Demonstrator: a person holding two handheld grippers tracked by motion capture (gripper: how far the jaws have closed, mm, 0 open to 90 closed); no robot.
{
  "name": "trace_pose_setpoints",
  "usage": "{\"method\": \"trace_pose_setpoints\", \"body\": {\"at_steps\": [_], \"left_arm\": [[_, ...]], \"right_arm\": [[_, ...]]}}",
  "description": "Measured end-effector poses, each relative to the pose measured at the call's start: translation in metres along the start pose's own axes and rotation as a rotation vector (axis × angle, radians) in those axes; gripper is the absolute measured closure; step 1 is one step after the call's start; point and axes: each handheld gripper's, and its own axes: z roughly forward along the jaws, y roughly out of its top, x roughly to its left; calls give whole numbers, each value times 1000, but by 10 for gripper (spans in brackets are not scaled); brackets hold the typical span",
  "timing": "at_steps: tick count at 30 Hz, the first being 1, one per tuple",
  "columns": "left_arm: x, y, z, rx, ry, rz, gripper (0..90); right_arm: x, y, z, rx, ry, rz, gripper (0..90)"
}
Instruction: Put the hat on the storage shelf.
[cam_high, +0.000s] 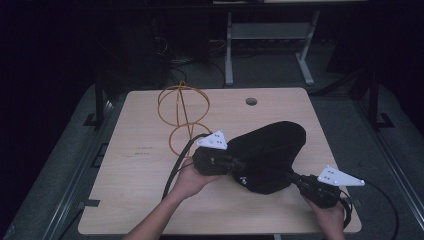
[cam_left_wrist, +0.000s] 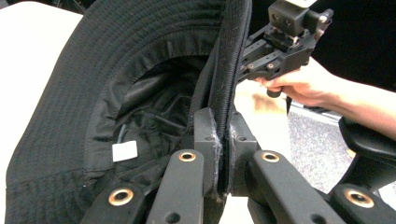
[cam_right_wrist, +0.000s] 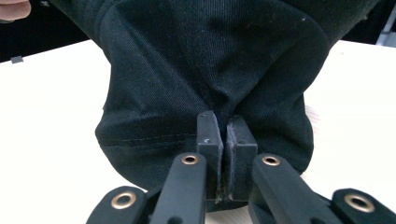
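Black hat held just above the table near its middle — left gripper clamped on the brim edge, right gripper pinching crown fabric. Wire stand sits behind, apart. Step looks like carrying; next probably a joint lift toward the stand — both holds kept.

Black bucket hat, brim stitched in close concentric rows, small white label sewn inside the crown. Pale wood-grain table with a dark round hole near the far edge. Orange-yellow wire stand of rings. Black left gripper and black right gripper, brass-coloured rivets on the arms, white three-cornered plates on top. Dark grey floor around.
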Motion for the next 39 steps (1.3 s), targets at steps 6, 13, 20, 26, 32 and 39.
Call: {"method": "trace_pose_setpoints", "body": {"at_steps": [6, 13, 20, 26, 32, 39], "left_arm": [[-4, -1, -6, 29, 37, 32, 792], [-9, -4, -12, 69, 94, 71, 678], [-11, -10, -23, 66, 122, 74, 537], [-13, -25, -33, 68, 146, 71, 462], [-14, -42, -47, 58, 184, 70, 402], [-9, -67, -56, 59, 224, 43, 371]], "right_arm": [[3, 7, -5, -22, -4, -23, 879], [6, 18, -11, -42, -2, -52, 882], [7, 29, -19, -56, -5, -69, 885], [6, 45, -25, -61, -9, -67, 885], [4, 63, -33, -77, -18, -45, 885], [-2, 81, -36, -71, -25, -42, 885]]}}
